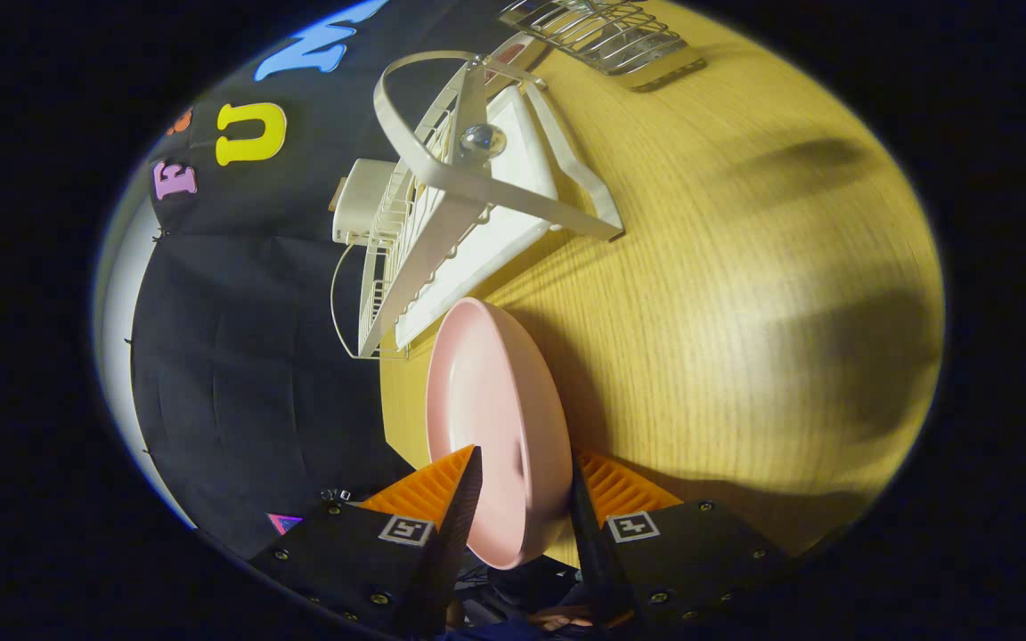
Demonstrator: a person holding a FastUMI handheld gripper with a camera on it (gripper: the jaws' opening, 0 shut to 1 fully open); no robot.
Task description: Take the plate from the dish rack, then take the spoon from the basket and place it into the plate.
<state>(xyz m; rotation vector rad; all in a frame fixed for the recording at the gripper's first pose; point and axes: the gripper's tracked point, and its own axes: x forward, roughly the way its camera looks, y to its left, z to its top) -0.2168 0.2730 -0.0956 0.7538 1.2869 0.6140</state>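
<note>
A wooden table (745, 294) with pale yellow grain takes up the right and centre of the frame, soft shadows lying across its right side. On it, at upper centre, stands a white dish rack (468, 214) with a drip tray, set at the table's edge toward the left. At the top of the frame a wire basket (602, 36) sits on the wood, just beyond the rack

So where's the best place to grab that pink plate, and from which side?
By its rim, edge-on, much as now: the pink plate stands on edge between the gripper fingers, one pad on its hollow face, one on its back. The rim is thin enough to fit between the fingers; the broad faces are not.
</note>
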